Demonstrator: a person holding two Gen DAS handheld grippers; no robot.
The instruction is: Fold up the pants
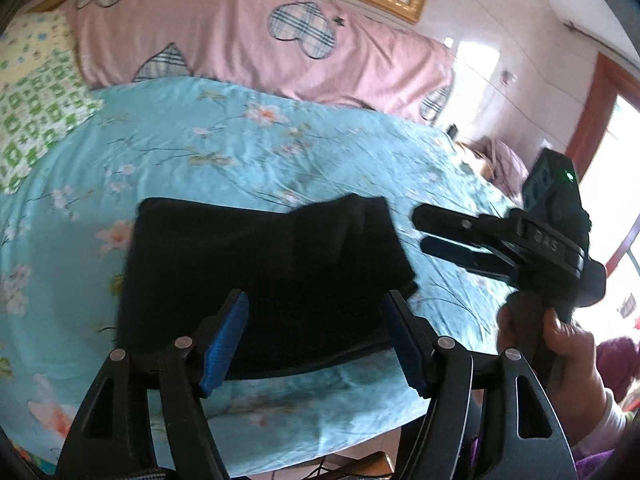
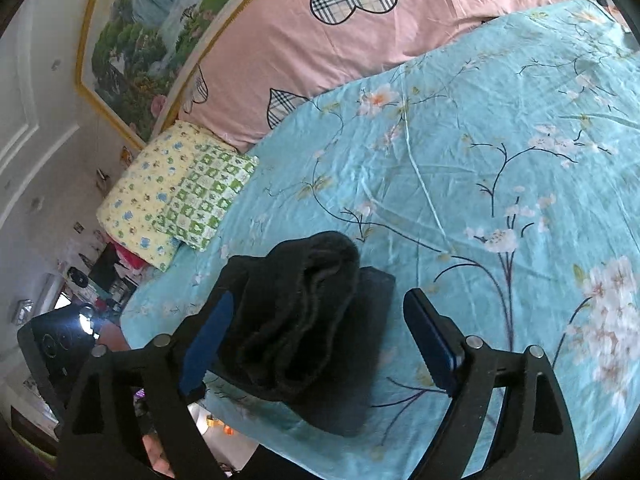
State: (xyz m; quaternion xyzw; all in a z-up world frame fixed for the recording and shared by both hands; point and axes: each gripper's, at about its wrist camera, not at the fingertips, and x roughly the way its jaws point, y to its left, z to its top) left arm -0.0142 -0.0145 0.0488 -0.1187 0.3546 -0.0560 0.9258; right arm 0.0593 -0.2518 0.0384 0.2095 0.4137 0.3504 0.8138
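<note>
Pants (image 1: 260,276), black and folded into a compact stack, lie on the blue flowered bedsheet (image 1: 240,152) just ahead of both grippers. The left gripper (image 1: 316,340) stands wide open, its blue pads either side of the stack's near edge, not pressing it. The right gripper (image 2: 316,344) is open too, holding nothing; the stack's rolled end lies between its fingers. Raised letters on its body are too blurred to read.
</note>
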